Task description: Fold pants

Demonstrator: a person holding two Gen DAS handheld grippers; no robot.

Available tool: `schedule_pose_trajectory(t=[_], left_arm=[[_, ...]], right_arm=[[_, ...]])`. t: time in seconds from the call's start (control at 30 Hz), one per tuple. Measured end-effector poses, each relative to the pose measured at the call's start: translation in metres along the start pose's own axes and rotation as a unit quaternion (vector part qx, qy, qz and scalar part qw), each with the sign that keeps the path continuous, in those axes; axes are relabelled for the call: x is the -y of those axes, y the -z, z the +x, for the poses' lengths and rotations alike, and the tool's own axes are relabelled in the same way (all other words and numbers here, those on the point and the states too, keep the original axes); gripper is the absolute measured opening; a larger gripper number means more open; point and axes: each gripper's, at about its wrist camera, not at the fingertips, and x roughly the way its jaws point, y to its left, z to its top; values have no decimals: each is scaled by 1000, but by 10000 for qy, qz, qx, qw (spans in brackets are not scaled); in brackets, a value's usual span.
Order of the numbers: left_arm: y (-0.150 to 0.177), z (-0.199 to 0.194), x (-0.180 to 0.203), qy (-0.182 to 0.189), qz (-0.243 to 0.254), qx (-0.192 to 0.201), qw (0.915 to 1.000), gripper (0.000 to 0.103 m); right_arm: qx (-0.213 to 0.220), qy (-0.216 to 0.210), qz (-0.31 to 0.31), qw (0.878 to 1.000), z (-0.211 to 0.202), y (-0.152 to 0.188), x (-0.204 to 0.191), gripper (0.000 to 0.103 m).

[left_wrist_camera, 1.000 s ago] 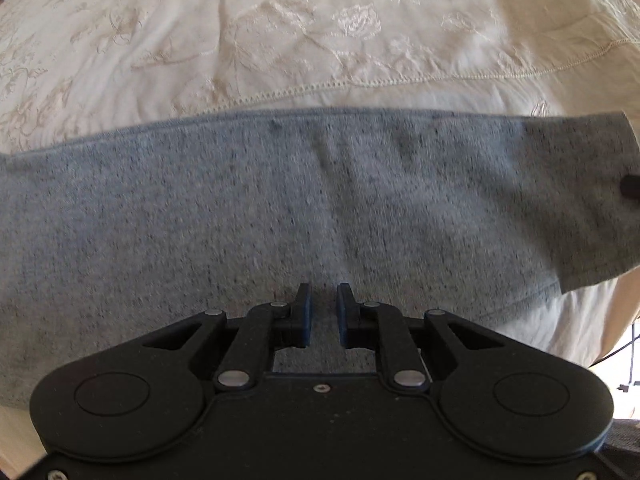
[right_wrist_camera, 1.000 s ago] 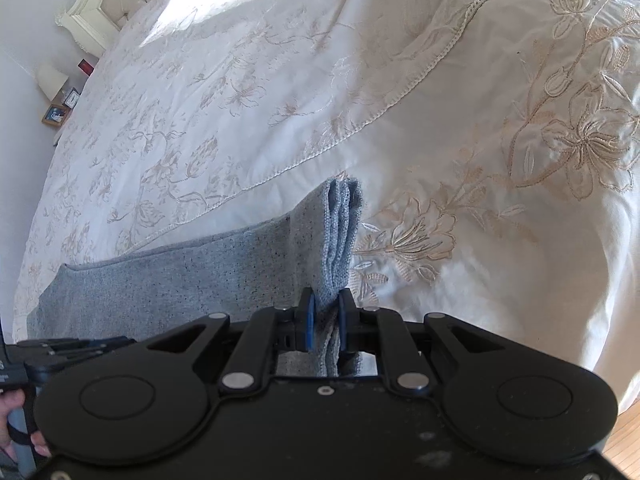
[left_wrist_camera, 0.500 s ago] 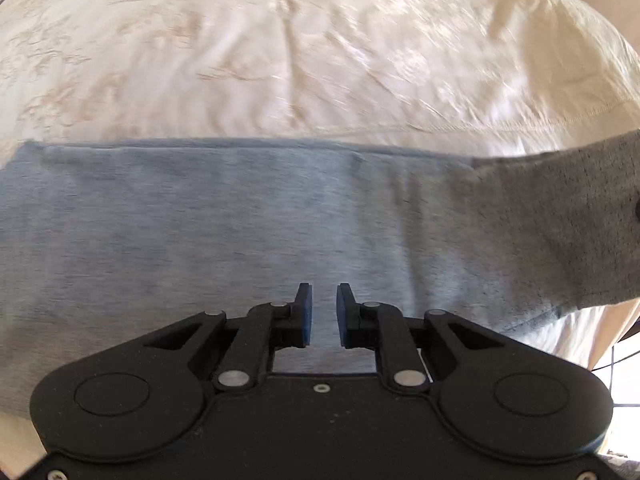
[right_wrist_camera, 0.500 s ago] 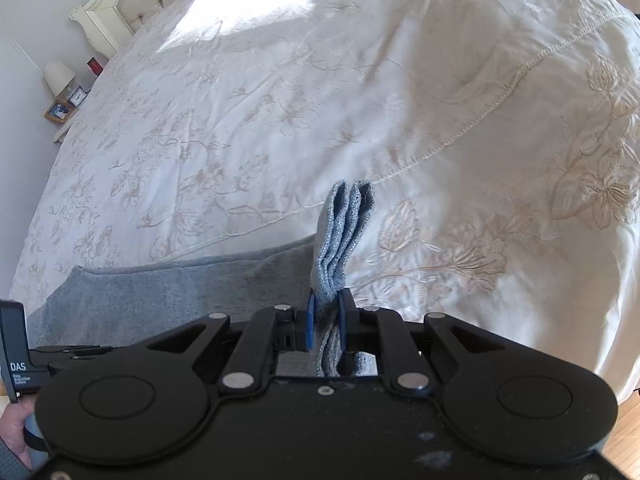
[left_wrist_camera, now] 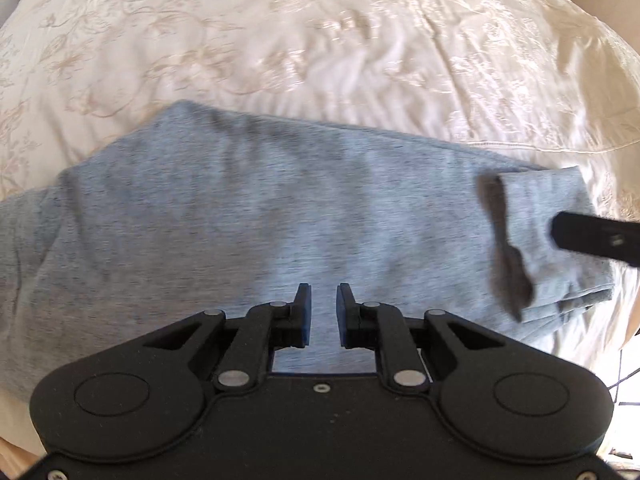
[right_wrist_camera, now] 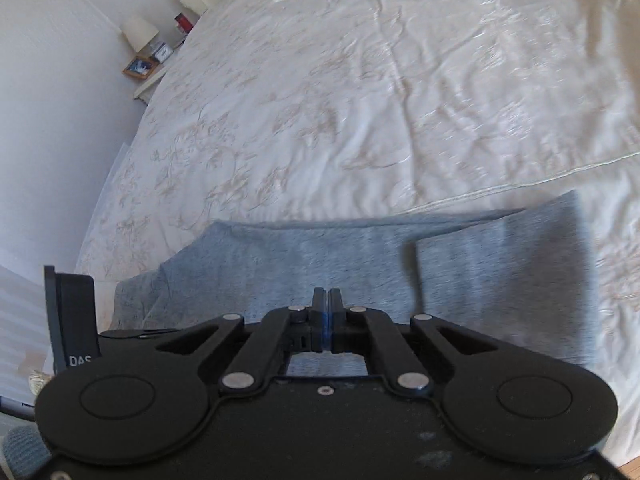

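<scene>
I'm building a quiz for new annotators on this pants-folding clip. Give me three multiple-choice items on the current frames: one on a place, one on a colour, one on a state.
1. Where do the pants lie?
A. on a wooden floor
B. on an embroidered bedspread
C. in a basket

2. What colour are the pants?
A. heather grey
B. red
C. black

3. How do the right gripper fingers stand?
A. wide apart
B. clamped on a sock
C. shut with nothing between them

Answers:
1 B, cream floral cloth surrounds them.
2 A, speckled grey knit in both views.
3 C, the pads meet in the right wrist view, no cloth between.
</scene>
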Motion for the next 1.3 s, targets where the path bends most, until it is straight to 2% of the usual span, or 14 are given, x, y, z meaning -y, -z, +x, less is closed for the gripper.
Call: schedule_pose_trajectory(t=[0.1,0.2,0.27,0.43,0.47,0.6,0.63,0.77,0.97,1.1,1.2,1.23,1.27,1.3], left_arm=[[-2,-1,-14,76,45,-44,10000,22],[-7,2,-11,176,230,-50,9996,22],[-11,5,1,262,376,-58,9989,22],[-20,12,50,608,739,-56,9954,24],[-21,15,60,680,769,-57,9947,28],[-26,25,99,1027,810,-91,9914,35],[-28,28,107,1113,800,-118,9905,35],[-30,48,135,1307,693,-326,9885,49],[-26,84,150,1325,129,-825,9877,51],[-25,94,153,1387,-231,-864,9863,65],[-26,98,160,1435,-363,-860,9852,71],[-27,98,163,1441,-370,-849,9852,70],[-27,98,165,1427,-366,-824,9857,61],[-28,96,167,1381,-347,-775,9868,39]], right_arm=[[-171,88,-18,9998,31,7,-31,3],[-172,304,47,9994,33,17,-39,6],[-71,616,22,9981,26,23,-35,11],[132,1496,116,9886,-5,36,12,13],[161,1653,136,9860,-12,37,22,13],[203,1927,396,9802,-35,38,64,13],[209,1943,447,9797,-40,38,75,13],[211,1871,465,9810,-51,35,103,13],[117,1570,235,9872,-47,22,126,13],[56,1361,78,9906,-44,11,139,13],[13,1244,-19,9922,-44,5,148,13],[3,1210,-35,9926,-44,4,150,13],[-10,1176,-50,9930,-45,3,153,13],[-23,1153,-62,9933,-45,2,155,13]])
